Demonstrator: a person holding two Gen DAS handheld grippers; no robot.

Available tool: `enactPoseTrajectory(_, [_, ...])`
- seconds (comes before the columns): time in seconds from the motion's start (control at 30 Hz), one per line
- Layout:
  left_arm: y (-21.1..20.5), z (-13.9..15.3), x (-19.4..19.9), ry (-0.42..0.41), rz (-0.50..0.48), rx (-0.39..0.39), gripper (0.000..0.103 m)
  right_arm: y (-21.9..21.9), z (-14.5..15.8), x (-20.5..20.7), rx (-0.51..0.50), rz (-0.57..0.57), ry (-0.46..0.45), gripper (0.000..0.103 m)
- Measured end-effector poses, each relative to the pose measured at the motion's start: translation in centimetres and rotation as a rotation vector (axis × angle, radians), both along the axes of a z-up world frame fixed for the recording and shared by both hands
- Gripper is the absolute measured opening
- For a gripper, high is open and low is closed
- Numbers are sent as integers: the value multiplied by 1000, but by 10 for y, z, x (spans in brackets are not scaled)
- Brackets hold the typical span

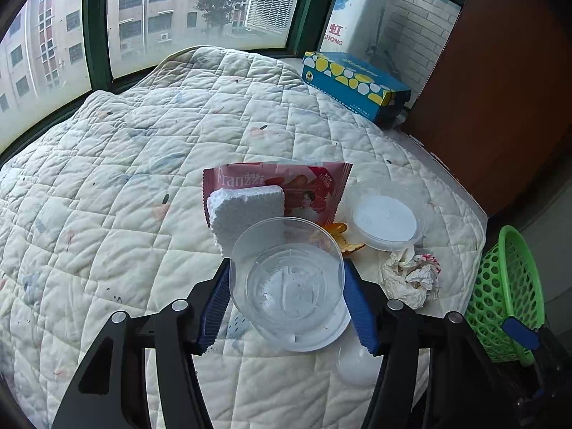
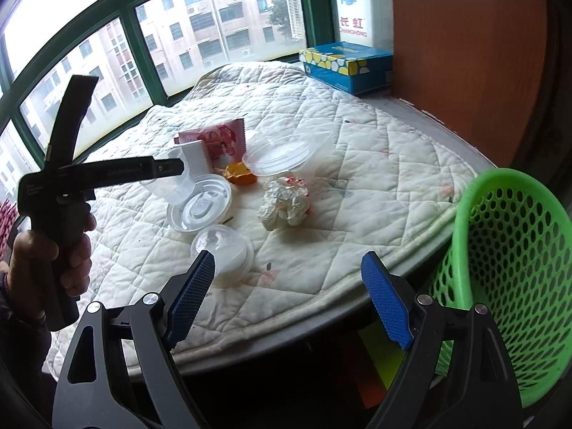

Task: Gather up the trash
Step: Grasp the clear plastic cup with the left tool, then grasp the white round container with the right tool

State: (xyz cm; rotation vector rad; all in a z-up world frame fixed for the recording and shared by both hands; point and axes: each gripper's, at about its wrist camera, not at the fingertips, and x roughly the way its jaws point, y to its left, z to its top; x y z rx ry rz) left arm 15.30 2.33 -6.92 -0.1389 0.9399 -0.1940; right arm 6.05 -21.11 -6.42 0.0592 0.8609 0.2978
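Left wrist view: clear plastic cup [image 1: 287,279] between left gripper's [image 1: 287,307] blue fingers [image 1: 216,304], pinched at its sides.

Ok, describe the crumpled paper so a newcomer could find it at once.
Start at the green basket off the quilted table's edge. The crumpled paper lies nearest it. It is the only wrinkled white wad with red specks; its neighbours are clear plastic.
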Motion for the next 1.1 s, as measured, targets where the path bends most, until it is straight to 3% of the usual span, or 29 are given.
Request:
enactPoseTrajectory(0.47, [31, 56, -34, -111, 23, 1, 58, 63, -39, 34, -3, 116, 72, 83])
enactPoseTrajectory(0.67, [41, 61, -39, -122, 36, 0, 58, 76, -57, 50, -32, 124, 107, 82])
enactPoseTrajectory(0.87, [42, 60, -40, -120, 40, 4, 58, 81, -71, 58, -72, 121, 142, 65])
enactPoseTrajectory(1.1, [37, 61, -42, -119, 28, 5, 58, 72, -55, 48, -52, 121, 106, 65])
